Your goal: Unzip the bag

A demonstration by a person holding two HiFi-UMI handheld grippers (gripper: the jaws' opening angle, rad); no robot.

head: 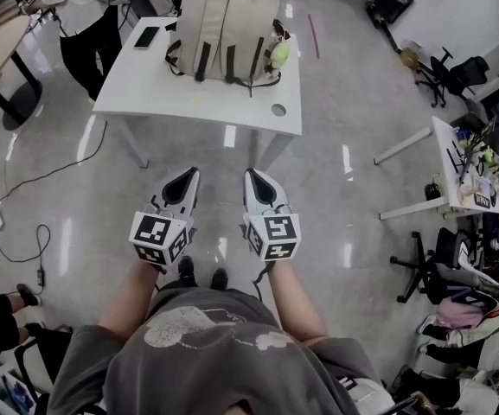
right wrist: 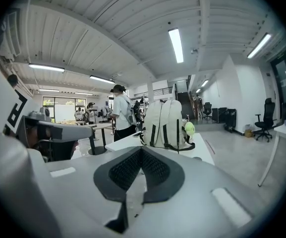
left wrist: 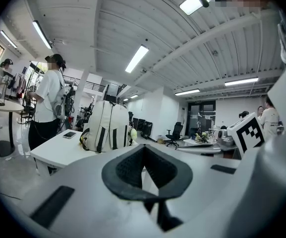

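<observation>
Head view: beige backpack point(head: 227, 26) stands upright on white table point(head: 150, 89), straps facing me. Zip isn't visible, so I can't judge progress. Left gripper point(head: 185, 178) and right gripper point(head: 255, 180) both pinched together, empty, well short of the table.

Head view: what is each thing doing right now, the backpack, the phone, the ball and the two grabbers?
Backpack: standing upright on the white table; I can't see its zip.
Phone: lying flat beside the backpack.
Green ball: at the backpack's side.
Left gripper: shut, empty, short of the table.
Right gripper: shut, empty, short of the table.
</observation>
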